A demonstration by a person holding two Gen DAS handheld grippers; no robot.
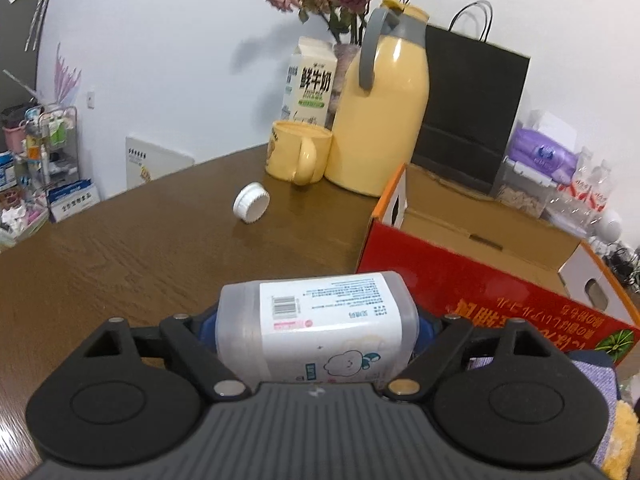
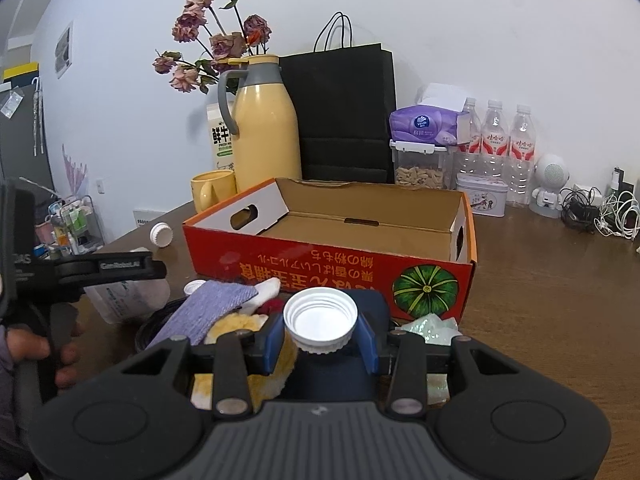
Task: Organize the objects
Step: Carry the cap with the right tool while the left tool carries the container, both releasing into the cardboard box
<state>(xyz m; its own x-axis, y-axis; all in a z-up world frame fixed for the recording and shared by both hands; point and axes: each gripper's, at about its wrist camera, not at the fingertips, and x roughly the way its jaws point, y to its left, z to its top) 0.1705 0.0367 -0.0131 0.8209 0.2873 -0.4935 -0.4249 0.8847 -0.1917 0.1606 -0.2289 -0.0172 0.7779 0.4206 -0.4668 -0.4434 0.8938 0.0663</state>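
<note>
The plastic bottle [image 1: 316, 328] lies on its side between the fingers of the left claw [image 1: 318, 330], low in the middle of the left wrist view, its labelled flank up and its two ends toward the blue pads; the jaws stand wide and I cannot tell whether the pads press on it or merely flank it. It looks a light, stiff, translucent container with a smooth printed label, so likely slippery; I would judge a hold across the squarer body safer than one near the rounded shoulders. The right claw [image 2: 320, 330], in the lower middle of the right wrist view, is narrowed onto a white ribbed cap [image 2: 320, 320], open side facing the camera; the ridged rim gives good purchase, and being small and rigid it should need only a light pinch. A second white cap [image 1: 251, 203] lies loose on the desk [image 1: 120, 248], left of centre in the left wrist view. To the right stands the open red cardboard box [image 2: 332, 256], apparently empty, probably the place for these things. Beyond it, along the top of the frame, stand a yellow mug [image 1: 298, 156], a yellow flask [image 1: 380, 120] and a black paper bag [image 2: 344, 116].
</note>
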